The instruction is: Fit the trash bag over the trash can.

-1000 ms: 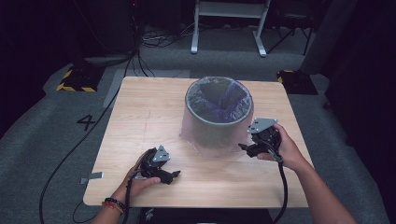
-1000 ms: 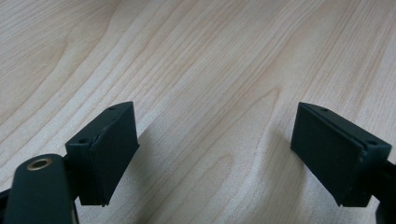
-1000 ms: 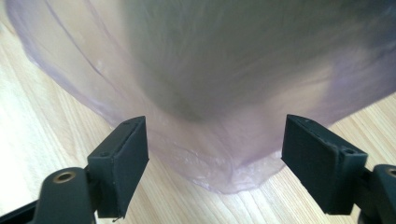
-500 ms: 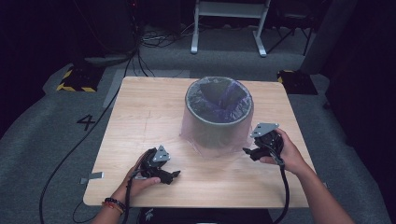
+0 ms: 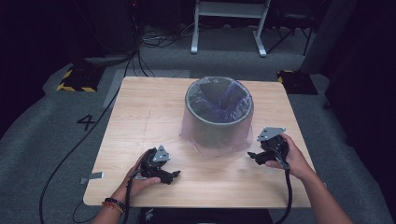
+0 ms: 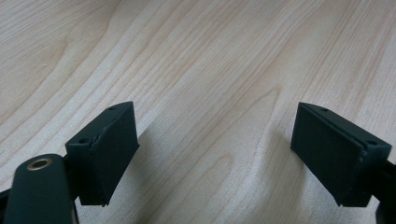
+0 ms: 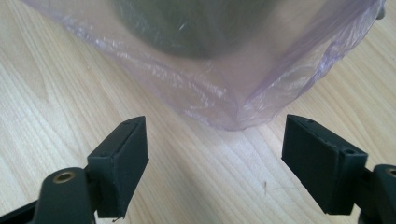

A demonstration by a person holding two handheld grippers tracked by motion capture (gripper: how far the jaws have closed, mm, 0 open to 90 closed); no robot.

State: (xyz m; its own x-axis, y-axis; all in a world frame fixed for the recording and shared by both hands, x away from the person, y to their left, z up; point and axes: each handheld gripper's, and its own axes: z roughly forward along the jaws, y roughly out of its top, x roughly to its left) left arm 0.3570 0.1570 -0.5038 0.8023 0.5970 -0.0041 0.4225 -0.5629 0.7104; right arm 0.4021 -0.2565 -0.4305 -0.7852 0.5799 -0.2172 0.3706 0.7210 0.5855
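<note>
While my left gripper (image 5: 173,175) rests w/ fingers wide, empty, on bare tabletop (image 5: 140,121), right gripper (image 7: 212,154), fingers wide & empty, faces bag (image 7: 224,93) hem just beside bin (image 5: 218,114), mid-tabletop.

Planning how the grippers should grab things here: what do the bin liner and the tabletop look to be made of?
Bin liner: thin plastic film, likely; translucent purple-pink, glossy, wrinkled, the grey bin showing through. Tabletop: pale wood or wood-look laminate, smooth matte, with visible grain lines.

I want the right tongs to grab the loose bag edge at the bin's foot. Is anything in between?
Nothing visible: bare table lies between the open right tongs and the bag edge.
</note>
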